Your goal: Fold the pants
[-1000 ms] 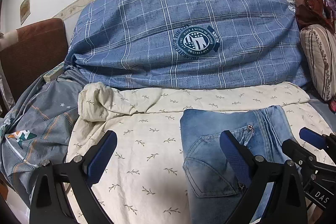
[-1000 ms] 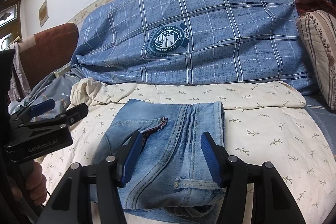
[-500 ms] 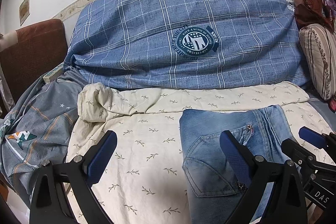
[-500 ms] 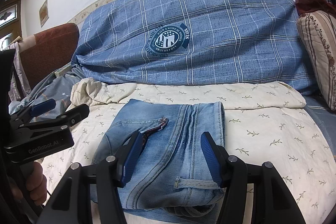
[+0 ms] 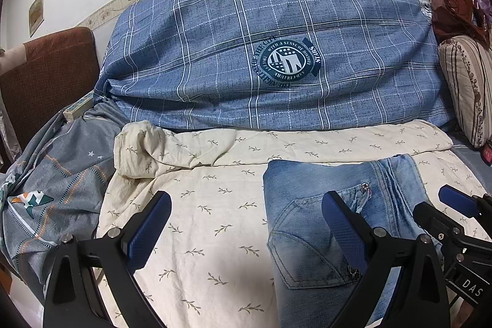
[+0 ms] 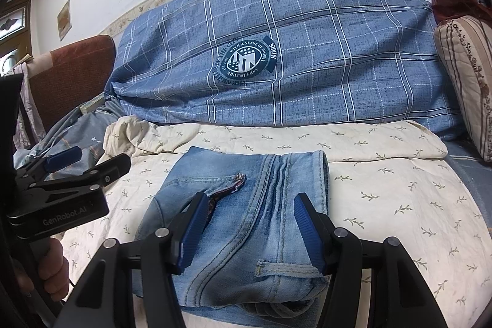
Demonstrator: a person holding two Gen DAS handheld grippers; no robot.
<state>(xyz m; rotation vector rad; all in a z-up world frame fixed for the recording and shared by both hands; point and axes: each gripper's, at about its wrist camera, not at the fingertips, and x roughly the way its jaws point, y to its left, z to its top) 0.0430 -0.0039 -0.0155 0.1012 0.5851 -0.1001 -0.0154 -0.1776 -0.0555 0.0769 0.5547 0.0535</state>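
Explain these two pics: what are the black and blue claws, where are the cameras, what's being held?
There is no robot arm. A person carries a two-finger gripper in each hand, and each gripper has a fisheye camera looking forward along its fingers. One picture comes from the left gripper, the other from the right gripper. The blue strips are the finger pads. In the right view the left gripper also shows at the side, with the person's hand below it. On the bed, folded jeans lie on a cream leaf-print sheet; a blue plaid duvet is piled behind. Both grippers are open and hold nothing.
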